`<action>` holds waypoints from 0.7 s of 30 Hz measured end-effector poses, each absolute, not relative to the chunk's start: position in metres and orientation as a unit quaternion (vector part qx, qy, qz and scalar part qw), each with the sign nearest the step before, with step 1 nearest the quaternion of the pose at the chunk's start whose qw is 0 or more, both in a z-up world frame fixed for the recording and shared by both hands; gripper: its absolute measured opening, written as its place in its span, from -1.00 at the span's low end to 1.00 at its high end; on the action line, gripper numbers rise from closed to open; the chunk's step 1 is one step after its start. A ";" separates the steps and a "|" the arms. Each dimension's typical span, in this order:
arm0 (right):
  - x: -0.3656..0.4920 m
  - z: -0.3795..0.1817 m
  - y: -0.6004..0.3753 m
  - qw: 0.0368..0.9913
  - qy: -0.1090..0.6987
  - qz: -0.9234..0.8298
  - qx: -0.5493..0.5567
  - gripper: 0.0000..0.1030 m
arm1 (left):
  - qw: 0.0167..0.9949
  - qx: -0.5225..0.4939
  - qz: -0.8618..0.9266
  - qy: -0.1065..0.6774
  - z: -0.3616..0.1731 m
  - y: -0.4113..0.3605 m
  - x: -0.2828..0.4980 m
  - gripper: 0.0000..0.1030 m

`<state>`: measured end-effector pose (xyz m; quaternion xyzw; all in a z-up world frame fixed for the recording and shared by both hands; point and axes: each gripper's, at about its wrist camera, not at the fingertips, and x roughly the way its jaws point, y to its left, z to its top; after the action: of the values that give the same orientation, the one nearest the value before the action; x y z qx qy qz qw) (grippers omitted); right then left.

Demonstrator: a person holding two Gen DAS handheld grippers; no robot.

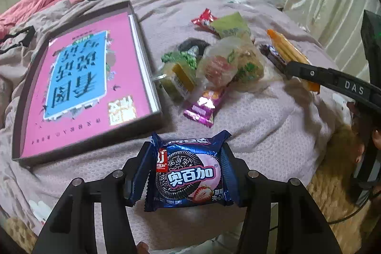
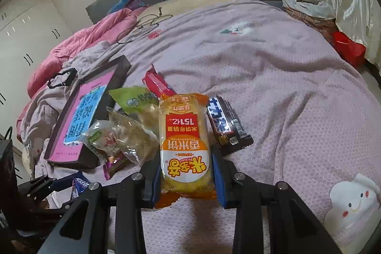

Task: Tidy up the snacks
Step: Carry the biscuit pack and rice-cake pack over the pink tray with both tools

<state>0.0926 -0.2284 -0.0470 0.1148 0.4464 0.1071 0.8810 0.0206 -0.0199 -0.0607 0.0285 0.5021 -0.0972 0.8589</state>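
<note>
left gripper point(image 1: 188, 173) clamped on a packet, right gripper point(image 2: 185, 173) likewise

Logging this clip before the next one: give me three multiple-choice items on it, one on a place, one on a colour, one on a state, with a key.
1. Where is the dark chocolate bar relative to the orange rice cracker pack, seen from the right wrist?
A. right of it
B. left of it
C. on top of it

2. What colour is the tray's printed floor?
A. green
B. pink
C. white

3. What is the left gripper doing?
A. open, holding nothing
B. shut on the blue cookie pack
C. out of view

Key: 1 A, the bar lies along the pack's right edge. 2 B, pink surrounds the blue label. 3 B, both fingers press the wrapper's sides.
</note>
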 end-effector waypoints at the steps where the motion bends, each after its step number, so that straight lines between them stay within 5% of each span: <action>1: 0.091 -0.045 -0.228 0.883 0.441 0.110 0.116 -0.30 | 0.861 0.030 -0.097 0.498 -0.057 -0.020 0.020 0.12; 21: 0.091 0.010 -0.103 0.888 0.392 0.232 0.063 -0.30 | 0.892 -0.030 0.023 0.451 -0.013 0.093 0.037 0.12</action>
<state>0.0908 -0.1032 0.0095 0.0626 0.3919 0.2319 0.8881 0.0372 0.0926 -0.0133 -0.0304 0.4509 0.0232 0.8917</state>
